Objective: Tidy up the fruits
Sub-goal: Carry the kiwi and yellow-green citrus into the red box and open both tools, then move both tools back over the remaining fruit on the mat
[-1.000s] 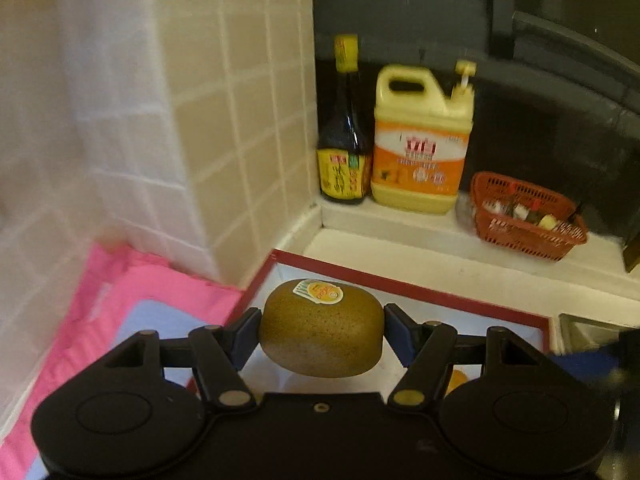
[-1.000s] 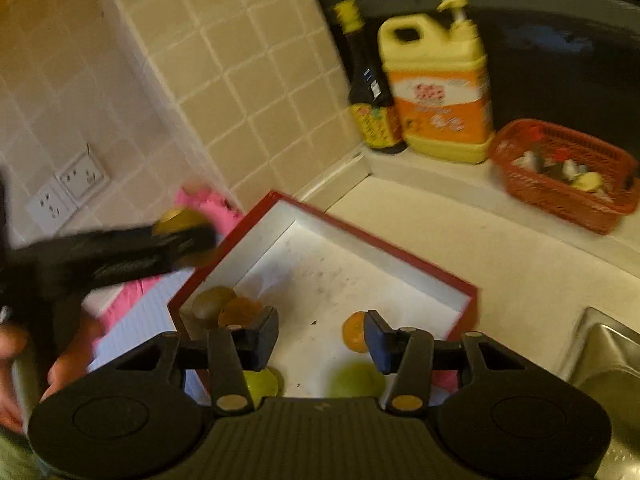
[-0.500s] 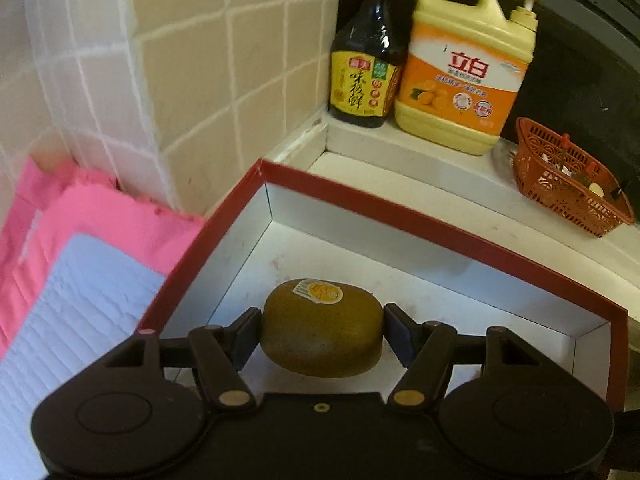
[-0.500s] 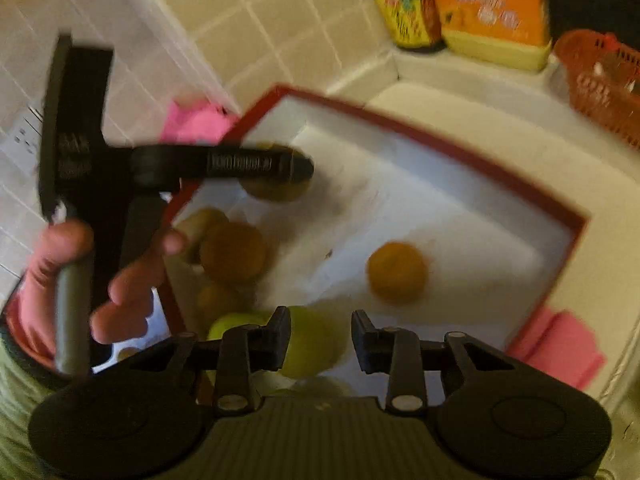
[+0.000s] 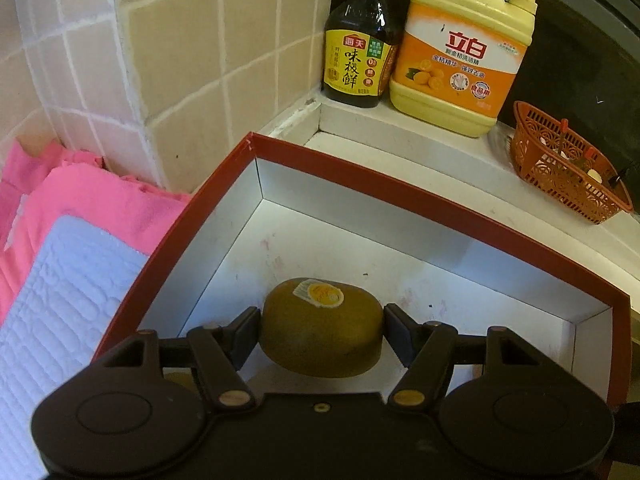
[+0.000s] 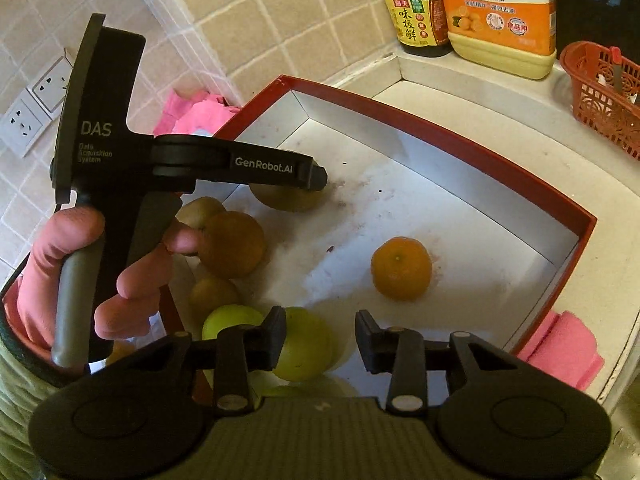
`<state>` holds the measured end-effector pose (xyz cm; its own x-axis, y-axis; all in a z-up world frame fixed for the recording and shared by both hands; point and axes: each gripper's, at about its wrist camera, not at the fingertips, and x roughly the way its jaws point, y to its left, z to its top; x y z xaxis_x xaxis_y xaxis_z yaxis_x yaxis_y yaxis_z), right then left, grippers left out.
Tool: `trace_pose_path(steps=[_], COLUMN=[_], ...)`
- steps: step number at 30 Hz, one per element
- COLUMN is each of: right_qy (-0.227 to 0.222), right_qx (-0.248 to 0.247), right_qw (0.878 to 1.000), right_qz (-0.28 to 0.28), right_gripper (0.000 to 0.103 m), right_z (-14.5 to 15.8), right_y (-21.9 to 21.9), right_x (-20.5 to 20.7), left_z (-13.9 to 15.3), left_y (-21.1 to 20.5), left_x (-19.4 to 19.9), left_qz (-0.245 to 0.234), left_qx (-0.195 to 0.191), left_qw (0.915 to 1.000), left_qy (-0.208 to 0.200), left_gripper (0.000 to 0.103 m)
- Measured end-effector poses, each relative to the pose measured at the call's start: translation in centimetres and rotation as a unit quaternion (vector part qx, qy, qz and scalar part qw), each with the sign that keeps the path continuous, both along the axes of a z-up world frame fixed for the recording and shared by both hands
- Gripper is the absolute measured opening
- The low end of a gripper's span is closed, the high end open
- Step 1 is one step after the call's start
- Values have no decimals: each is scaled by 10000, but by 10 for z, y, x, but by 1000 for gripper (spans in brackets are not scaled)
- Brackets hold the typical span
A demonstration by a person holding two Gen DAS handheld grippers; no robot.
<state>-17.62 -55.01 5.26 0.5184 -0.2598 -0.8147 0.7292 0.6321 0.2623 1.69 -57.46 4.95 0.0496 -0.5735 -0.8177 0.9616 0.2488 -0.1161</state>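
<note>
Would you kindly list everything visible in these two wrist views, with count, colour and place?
box: one, red rim, white inside, on the counter
kiwi: one, brown with sticker, between the left gripper's pads, low in the box
orange: one, alone on the box floor
fruit cluster: several, orange, brown and green, at the box's left side
sauce bottle: one, dark, on the ledge
detergent jug: one, yellow and orange, beside the bottle
basket: one, orange-red, on the ledge
cloth: pink, left of the box
left gripper: black, shut on the kiwi
right gripper: black, shut, empty
</note>
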Motion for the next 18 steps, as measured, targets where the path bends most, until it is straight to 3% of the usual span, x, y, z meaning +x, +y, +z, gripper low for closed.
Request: trace_pose_path(steps=[7,8,11,12,18], right_qy=[-110,-139,-239,-286,-167], right_qx=[75,53,-118,-213,-835], right_qw=[9999,9999,9995,9991,9958], right_qz=[-14,-20,-175,-222,-336], right_gripper=[44,48,81,86,94], right_z=[4,7,20,25,52], right_y=[2,3,9,12,28], right_x=[-7,-9,-17,-21,-33], left_z=[15,21,42,51,83], left_y=[13,18,36,45,121], left_x=[-1,-3,-6,-6,3], left_qz=[62,81,189,260,714], left_qx=[-69,-140,-361,-445,-897], left_qw=[9999,9999,9990,9984,9931], left_qy=[118,47,-171,-214,-243], left_gripper=[80,80,80,80,81])
